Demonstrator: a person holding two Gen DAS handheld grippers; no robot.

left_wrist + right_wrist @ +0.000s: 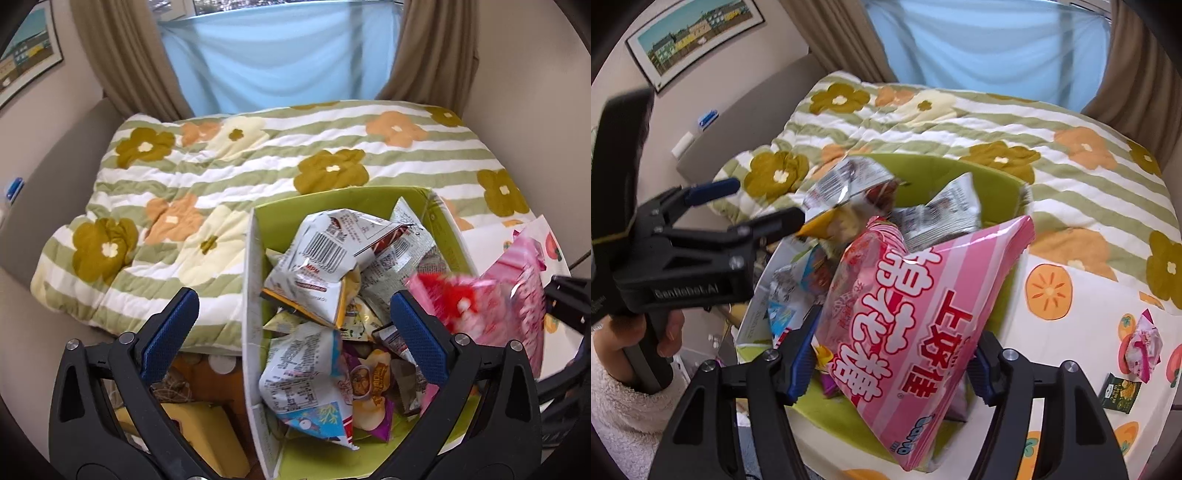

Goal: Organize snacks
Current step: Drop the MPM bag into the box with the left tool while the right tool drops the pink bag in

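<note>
The right gripper (890, 363) is clamped on a pink marshmallow bag (905, 314) over the nearly full green box (997, 184); the left gripper (293, 328) hangs open. Two small packets (1141, 347) remain at the persimmon cloth's (1071, 332) right edge.
</note>
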